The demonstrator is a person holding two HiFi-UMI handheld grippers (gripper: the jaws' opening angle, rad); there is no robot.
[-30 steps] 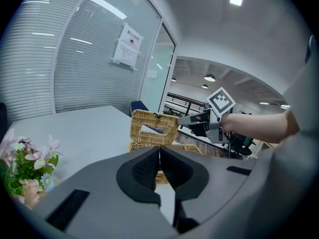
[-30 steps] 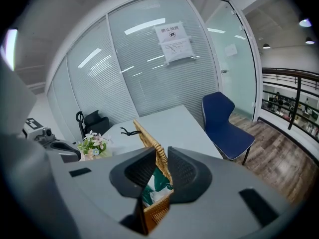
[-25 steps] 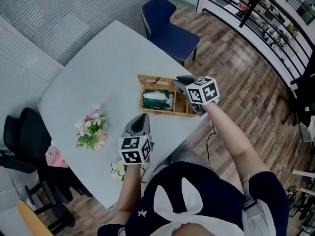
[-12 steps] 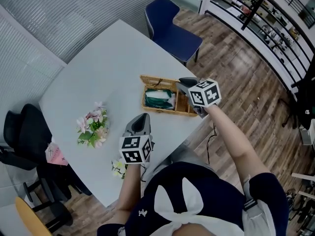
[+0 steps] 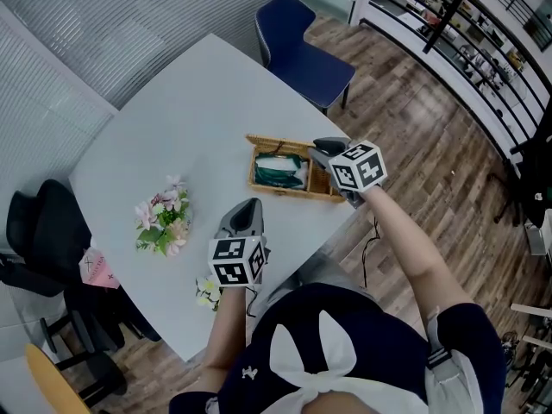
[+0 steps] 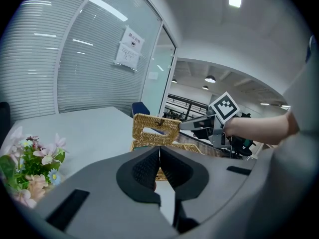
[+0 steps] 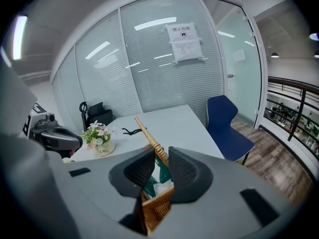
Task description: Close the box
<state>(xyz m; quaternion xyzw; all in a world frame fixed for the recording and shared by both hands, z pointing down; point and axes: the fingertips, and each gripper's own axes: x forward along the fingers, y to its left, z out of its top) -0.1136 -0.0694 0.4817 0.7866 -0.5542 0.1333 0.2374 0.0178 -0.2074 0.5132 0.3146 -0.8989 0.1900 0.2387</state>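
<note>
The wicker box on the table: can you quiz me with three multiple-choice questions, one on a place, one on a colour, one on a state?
1. Where are the flowers?
A. on the table, left of the box in the head view
B. on the floor
C. on a shelf

2. What colour is the chair?
A. red
B. blue
C. yellow

3. How is the box's lid?
A. flat shut
B. lying on the floor
C. raised on edge

Answers: A, the flowers stand on the tabletop beside the box; B, seat and back are blue; C, the lid stands up, its edge between the jaws of the right gripper.
</note>
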